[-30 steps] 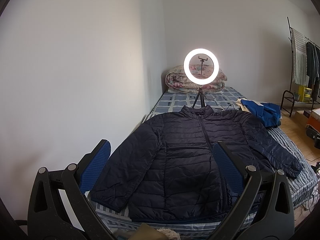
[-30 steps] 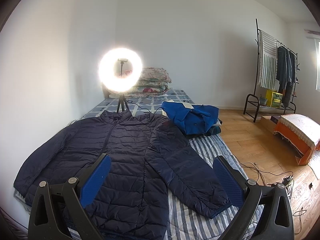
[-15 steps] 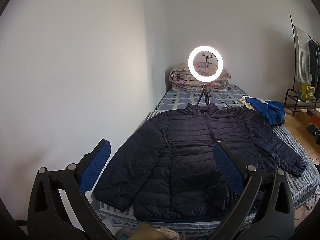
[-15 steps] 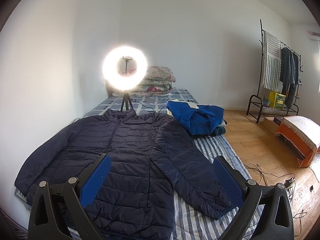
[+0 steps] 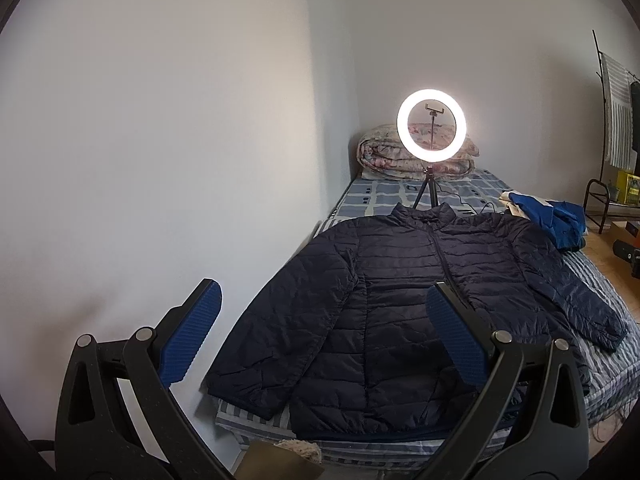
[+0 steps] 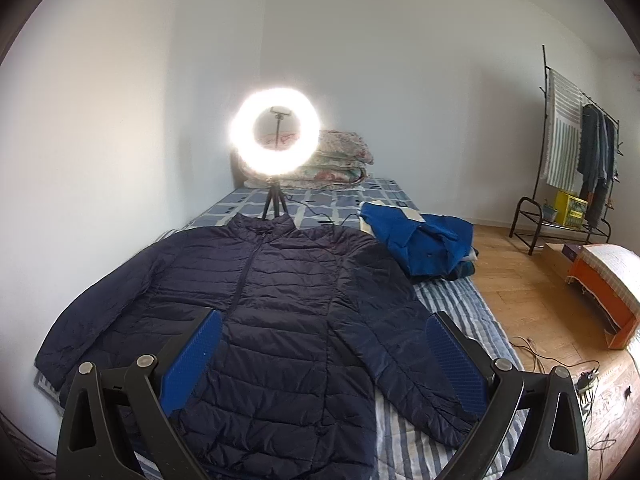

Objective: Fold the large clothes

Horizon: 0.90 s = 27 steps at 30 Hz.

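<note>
Blue-padded fingers [image 5: 192,332] of our left gripper [image 5: 320,332] and right gripper [image 6: 320,360] gape wide, empty, above the navy puffer jacket [image 6: 280,312] spread flat on the striped bed [image 6: 460,304] ahead.

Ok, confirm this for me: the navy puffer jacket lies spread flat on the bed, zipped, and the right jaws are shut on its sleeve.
Not quite. The navy puffer jacket does lie spread flat on the bed, zipped, but the right gripper holds nothing: its jaws stand wide open above the jacket, as the right wrist view shows.
</note>
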Each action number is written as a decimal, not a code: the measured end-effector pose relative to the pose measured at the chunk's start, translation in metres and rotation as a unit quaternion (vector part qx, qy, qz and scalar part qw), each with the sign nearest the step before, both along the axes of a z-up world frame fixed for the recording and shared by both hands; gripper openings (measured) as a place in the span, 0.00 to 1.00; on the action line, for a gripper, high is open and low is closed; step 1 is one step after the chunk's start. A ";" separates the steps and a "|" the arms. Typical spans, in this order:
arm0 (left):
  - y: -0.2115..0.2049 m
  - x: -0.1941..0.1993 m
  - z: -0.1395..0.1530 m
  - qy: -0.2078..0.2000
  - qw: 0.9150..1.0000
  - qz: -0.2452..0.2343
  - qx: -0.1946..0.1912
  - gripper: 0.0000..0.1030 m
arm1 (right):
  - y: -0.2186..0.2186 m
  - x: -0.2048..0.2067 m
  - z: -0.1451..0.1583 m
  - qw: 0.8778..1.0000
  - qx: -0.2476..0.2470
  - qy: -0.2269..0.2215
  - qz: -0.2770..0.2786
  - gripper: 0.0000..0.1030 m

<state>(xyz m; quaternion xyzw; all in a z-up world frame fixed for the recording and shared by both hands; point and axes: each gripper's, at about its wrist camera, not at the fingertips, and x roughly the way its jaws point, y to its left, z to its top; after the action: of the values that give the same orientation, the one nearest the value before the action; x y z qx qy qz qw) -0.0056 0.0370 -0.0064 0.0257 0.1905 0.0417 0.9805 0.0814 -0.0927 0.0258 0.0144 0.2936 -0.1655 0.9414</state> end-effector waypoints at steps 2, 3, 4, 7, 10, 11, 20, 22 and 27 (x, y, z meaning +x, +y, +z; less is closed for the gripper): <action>0.006 -0.003 -0.003 0.001 1.000 0.006 0.002 1.00 | 0.007 0.008 0.000 1.000 -0.004 0.002 0.013 1.00; 0.009 -0.005 -0.005 0.003 1.000 0.009 0.003 1.00 | 0.011 0.012 0.001 1.000 -0.009 0.000 0.021 1.00; 0.012 -0.007 -0.006 0.006 1.000 0.012 0.005 1.00 | 0.015 0.016 0.002 0.999 -0.012 -0.004 0.031 1.00; 0.020 -0.013 -0.009 0.014 1.000 0.019 0.007 1.00 | 0.026 0.028 0.005 0.997 -0.006 -0.016 0.070 1.00; 0.027 -0.021 -0.012 0.018 0.999 0.030 0.010 1.00 | 0.041 0.044 0.005 0.993 0.001 -0.015 0.114 1.00; 0.028 -0.024 -0.013 0.019 0.999 0.032 0.012 1.00 | 0.048 0.051 0.004 0.991 0.000 -0.011 0.130 1.00; 0.041 -0.042 -0.028 0.034 0.998 0.046 0.012 1.00 | 0.131 0.109 -0.017 0.957 -0.005 0.046 0.285 0.94; 0.046 -0.047 -0.032 0.040 0.998 0.050 0.002 1.00 | 0.154 0.120 -0.025 0.945 -0.002 0.059 0.323 0.91; 0.057 -0.061 -0.036 0.045 0.997 0.062 -0.018 1.00 | 0.214 0.141 -0.052 0.901 0.028 0.110 0.418 0.85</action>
<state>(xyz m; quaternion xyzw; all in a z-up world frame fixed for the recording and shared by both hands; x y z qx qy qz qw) -0.0670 0.0941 -0.0421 -0.0020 0.2369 0.0981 0.9666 0.2227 0.1208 -0.0266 -0.1014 0.3791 0.2508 0.8850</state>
